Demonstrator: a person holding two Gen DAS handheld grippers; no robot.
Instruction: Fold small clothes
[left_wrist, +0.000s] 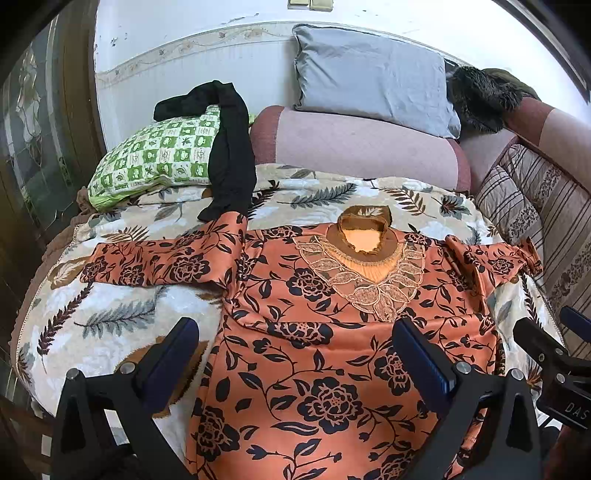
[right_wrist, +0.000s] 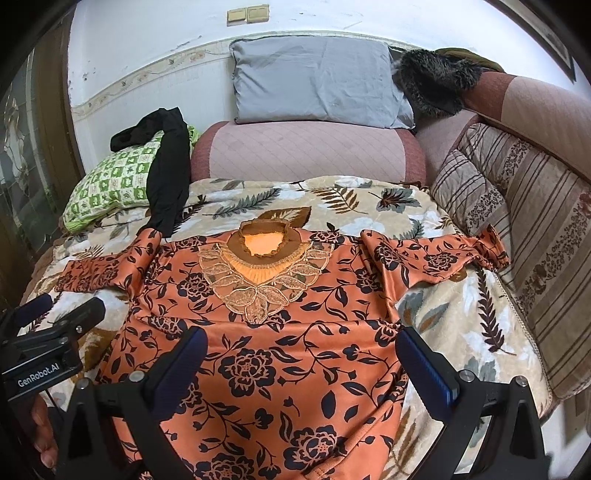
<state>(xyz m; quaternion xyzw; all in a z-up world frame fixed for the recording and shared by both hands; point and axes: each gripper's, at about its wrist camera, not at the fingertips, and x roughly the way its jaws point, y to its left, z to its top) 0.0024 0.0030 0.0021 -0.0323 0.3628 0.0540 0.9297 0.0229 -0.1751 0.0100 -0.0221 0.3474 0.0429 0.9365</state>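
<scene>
On bed blanket (left_wrist: 122, 317): orange floral top (left_wrist: 314, 332) lay flat, sleeves spread | left tool (left_wrist: 295, 354) apart, empty | right tool (right_wrist: 301, 363) apart, empty | risk: slick fabric could slide, skewing fold

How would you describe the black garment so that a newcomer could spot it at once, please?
Start at the leaf-print blanket covering the bed, then look to its far left corner, where a green checked pillow lies. The black garment is draped over that pillow, trailing down toward the orange floral top; it is the only plain, unpatterned dark cloth there.
</scene>
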